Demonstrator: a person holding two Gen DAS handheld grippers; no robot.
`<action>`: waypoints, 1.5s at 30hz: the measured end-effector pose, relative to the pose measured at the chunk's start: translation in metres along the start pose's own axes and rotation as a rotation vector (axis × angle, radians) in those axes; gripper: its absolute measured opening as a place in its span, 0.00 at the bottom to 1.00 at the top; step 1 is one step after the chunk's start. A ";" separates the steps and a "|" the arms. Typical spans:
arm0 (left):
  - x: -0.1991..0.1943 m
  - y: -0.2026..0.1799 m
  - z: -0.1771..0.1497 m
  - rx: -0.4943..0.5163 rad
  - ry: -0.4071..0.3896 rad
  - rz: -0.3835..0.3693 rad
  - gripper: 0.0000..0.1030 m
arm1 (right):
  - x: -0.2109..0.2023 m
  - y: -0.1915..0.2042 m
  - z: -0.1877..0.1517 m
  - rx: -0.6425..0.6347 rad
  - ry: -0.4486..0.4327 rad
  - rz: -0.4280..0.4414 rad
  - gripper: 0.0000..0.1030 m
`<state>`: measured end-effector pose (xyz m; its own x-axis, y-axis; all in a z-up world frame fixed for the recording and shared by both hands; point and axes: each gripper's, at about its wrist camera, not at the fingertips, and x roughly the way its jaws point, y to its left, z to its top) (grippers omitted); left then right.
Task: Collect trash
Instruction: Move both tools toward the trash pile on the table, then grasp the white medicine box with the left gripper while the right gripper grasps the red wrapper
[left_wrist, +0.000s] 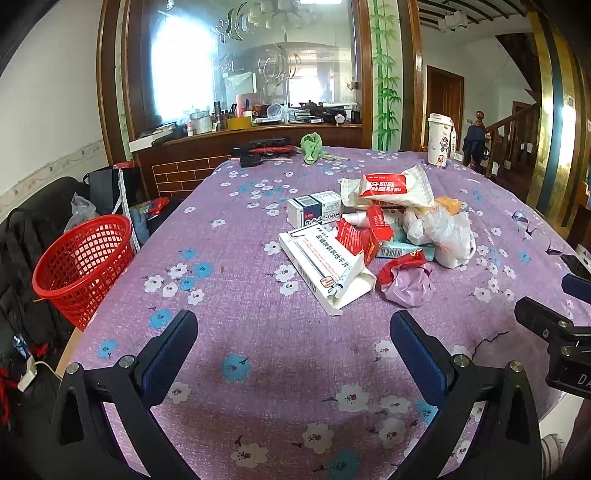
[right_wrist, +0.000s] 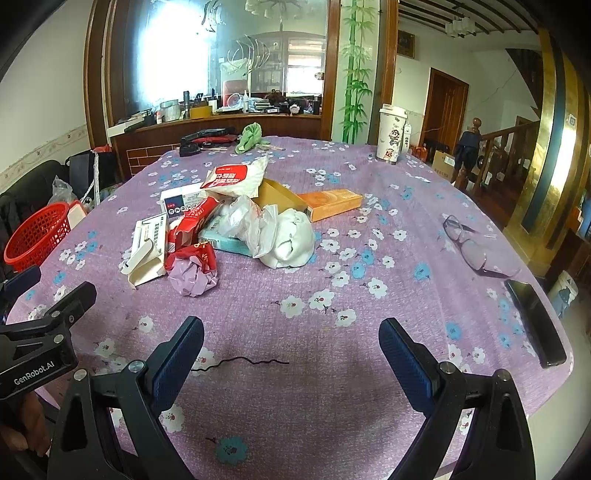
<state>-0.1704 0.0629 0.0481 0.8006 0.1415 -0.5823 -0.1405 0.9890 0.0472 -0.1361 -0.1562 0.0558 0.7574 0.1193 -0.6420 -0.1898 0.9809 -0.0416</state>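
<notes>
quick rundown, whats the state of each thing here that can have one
left gripper: open, empty, above the cloth
right gripper: open, empty
red basket: upright beside the table, looks empty
white box: lying flat, end flap open
orange box: lying flat, end open
purple wrapper: crumpled
white bag: crumpled
cup: upright, lid on
glasses: folded
phone: screen dark

Purple floral tablecloth, red mesh basket, orange box, red/white wrappers
</notes>
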 end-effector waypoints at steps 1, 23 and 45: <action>0.001 0.000 0.000 0.000 0.003 0.000 1.00 | 0.001 0.000 0.000 0.000 0.002 0.001 0.95; 0.064 0.042 0.049 -0.201 0.269 -0.161 0.93 | 0.069 0.027 0.031 0.028 0.216 0.347 0.59; 0.114 0.020 0.063 -0.259 0.395 -0.240 0.82 | 0.071 0.012 0.042 0.052 0.142 0.373 0.33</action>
<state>-0.0450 0.1021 0.0336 0.5542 -0.1640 -0.8161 -0.1597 0.9412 -0.2977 -0.0584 -0.1293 0.0422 0.5478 0.4501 -0.7052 -0.4005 0.8812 0.2513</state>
